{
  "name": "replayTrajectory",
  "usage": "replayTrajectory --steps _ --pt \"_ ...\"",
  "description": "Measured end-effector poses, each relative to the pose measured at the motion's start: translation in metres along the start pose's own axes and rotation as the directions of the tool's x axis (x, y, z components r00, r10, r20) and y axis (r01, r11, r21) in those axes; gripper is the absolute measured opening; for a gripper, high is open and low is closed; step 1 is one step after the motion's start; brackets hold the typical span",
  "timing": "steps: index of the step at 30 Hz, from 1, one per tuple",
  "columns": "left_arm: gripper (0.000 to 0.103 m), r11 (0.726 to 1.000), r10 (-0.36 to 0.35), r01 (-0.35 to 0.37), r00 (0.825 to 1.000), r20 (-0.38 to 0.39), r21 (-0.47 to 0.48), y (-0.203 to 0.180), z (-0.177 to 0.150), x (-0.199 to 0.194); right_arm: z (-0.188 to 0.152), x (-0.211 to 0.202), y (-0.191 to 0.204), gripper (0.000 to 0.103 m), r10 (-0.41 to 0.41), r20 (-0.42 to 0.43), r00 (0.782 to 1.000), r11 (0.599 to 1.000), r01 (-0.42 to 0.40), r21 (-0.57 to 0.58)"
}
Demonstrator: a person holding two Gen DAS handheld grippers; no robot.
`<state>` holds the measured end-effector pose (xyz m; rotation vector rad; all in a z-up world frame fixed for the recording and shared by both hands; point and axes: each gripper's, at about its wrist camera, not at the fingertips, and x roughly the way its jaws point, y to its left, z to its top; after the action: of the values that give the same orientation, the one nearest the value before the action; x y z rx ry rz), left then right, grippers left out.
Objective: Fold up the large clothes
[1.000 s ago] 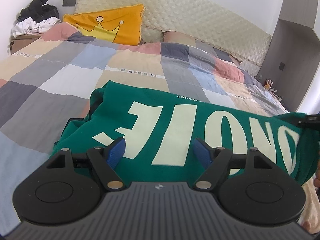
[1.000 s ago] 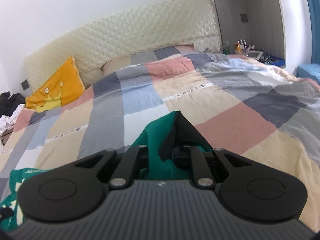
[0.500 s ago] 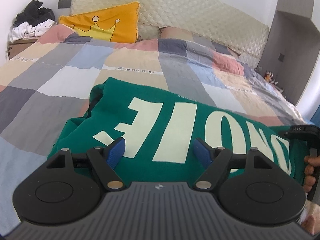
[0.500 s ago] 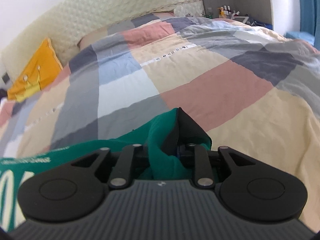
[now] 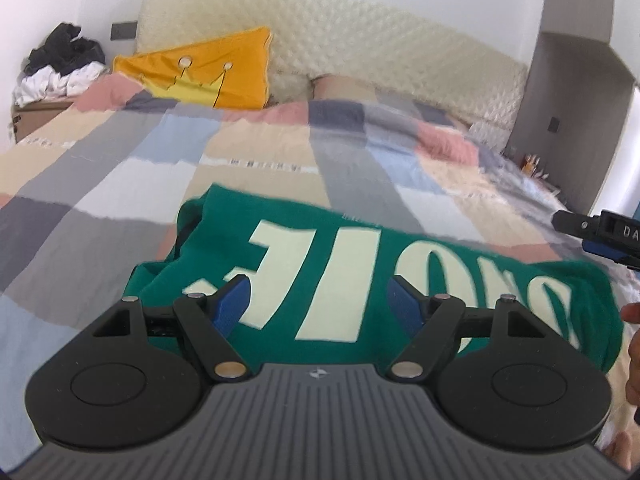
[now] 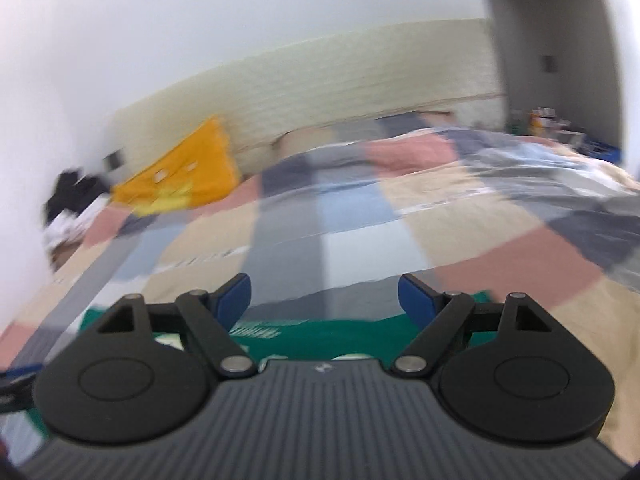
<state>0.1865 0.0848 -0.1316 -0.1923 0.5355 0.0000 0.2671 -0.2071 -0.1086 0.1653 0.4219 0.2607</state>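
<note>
A green garment (image 5: pixel 360 280) with large cream letters lies folded across the patchwork bedspread (image 5: pixel 240 152). My left gripper (image 5: pixel 320 300) hovers just above its near edge, open, with nothing between the blue pads. In the right wrist view my right gripper (image 6: pixel 324 300) has its jaws opening wide and nothing sits between them; the green garment (image 6: pixel 320 332) shows only as a strip below the fingers. The right gripper's tip (image 5: pixel 600 232) pokes into the left wrist view at the right edge, above the garment's end. That view is blurred.
A yellow crown cushion (image 5: pixel 208 72) leans on the quilted headboard (image 5: pixel 360 40). A heap of black and white clothes (image 5: pixel 60 64) sits on a bedside stand at the far left. A grey wall unit (image 5: pixel 568 100) stands at the right. A hand (image 5: pixel 632 344) shows at the right edge.
My right gripper let go of the green fabric fold, opened wide and pulled back and up. The garment's right end now lies flat. The left gripper stayed put.
</note>
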Motion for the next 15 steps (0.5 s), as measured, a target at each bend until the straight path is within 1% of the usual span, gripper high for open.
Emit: replayTrajectory --steps 2,4,5,6,8,11,13,15 --pt "0.079 1.000 0.010 -0.010 1.000 -0.030 -0.002 0.001 -0.002 0.007 -0.008 0.015 0.009 0.082 0.021 -0.063 0.998 0.999 -0.023 -0.027" --pt "0.079 1.000 0.018 -0.017 0.999 -0.048 0.009 0.002 -0.003 0.012 -0.019 0.034 0.015 0.082 0.039 -0.135 0.990 0.998 -0.046 -0.050" --pt "0.079 1.000 0.023 -0.022 0.998 -0.051 0.018 0.001 -0.003 0.015 -0.025 0.046 0.017 0.082 0.036 -0.175 0.984 0.997 -0.048 -0.067" --pt "0.079 0.999 0.030 -0.028 0.998 -0.055 0.030 0.000 -0.003 0.017 -0.031 0.054 0.018 0.082 0.033 -0.194 0.980 0.996 -0.048 -0.075" --pt "0.079 0.998 0.044 -0.040 0.997 -0.063 0.055 -0.003 -0.003 0.021 -0.037 0.066 0.015 0.083 0.048 -0.203 0.978 0.997 -0.060 -0.054" --pt "0.079 0.997 0.048 -0.043 0.996 -0.081 0.059 -0.002 -0.003 0.025 -0.036 0.075 0.008 0.083 0.083 -0.227 0.970 0.996 -0.080 0.026" --pt "0.079 0.997 0.051 -0.045 0.994 -0.095 0.066 -0.002 -0.004 0.029 -0.039 0.072 0.009 0.083 0.087 -0.236 0.968 0.996 -0.082 0.028" --pt "0.079 0.996 0.057 -0.049 0.991 -0.117 0.068 -0.002 -0.005 0.034 -0.046 0.073 0.012 0.084 0.076 -0.246 0.966 0.997 -0.077 0.003"
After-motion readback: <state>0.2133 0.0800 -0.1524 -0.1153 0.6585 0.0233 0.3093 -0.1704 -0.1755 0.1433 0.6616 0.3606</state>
